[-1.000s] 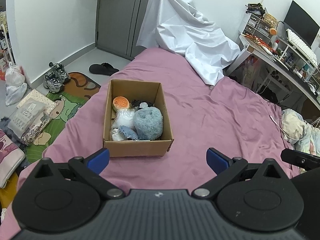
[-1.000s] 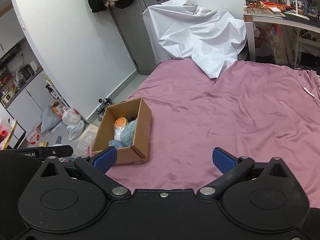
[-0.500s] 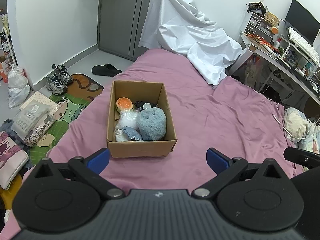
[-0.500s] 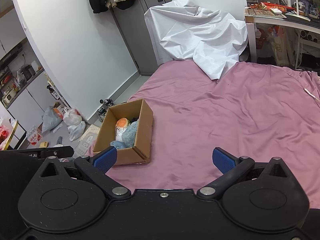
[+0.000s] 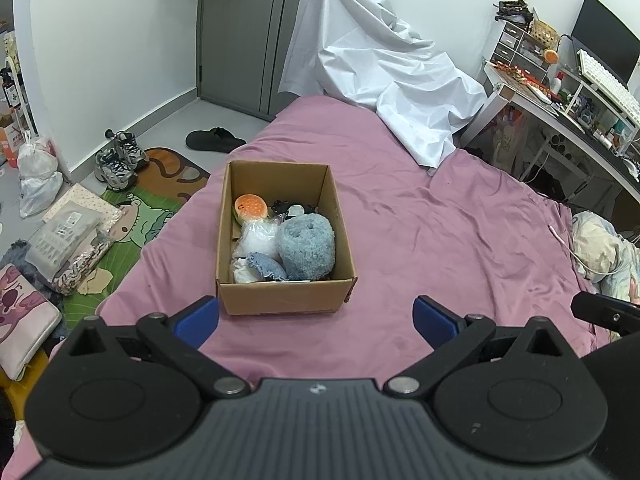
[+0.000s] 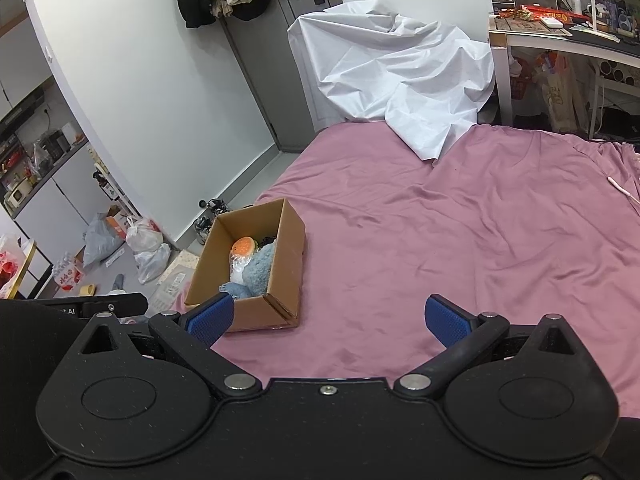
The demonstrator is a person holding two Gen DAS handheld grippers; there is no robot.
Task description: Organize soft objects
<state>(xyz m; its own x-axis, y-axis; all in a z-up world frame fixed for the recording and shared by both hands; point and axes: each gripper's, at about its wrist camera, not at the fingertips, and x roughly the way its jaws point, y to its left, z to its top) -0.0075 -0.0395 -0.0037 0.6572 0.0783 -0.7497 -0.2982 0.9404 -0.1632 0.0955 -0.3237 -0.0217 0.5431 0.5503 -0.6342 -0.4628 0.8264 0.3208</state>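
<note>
An open cardboard box [image 5: 284, 302] stands on the pink bed near its left edge; it also shows in the right wrist view [image 6: 288, 248]. Inside lie a fluffy blue plush [image 5: 307, 246], an orange round toy [image 5: 250, 207], a clear plastic-wrapped white item [image 5: 258, 238], a small denim-blue piece [image 5: 266, 266] and something dark at the back. My left gripper [image 5: 316, 318] is open and empty, just in front of the box. My right gripper [image 6: 327, 318] is open and empty, to the right of the box and above the bed.
A crumpled white sheet [image 5: 384, 76] covers the bed's far end. A cluttered desk [image 5: 560, 100] stands at the right. Shoes [image 5: 118, 160], a slipper, bags and a cartoon mat [image 5: 136, 220] lie on the floor at the left. A patterned blanket [image 5: 600, 248] lies at the bed's right edge.
Both grippers have pulled slightly back and up from the box, so it sits a little farther off in both views. Both stay open and empty.
</note>
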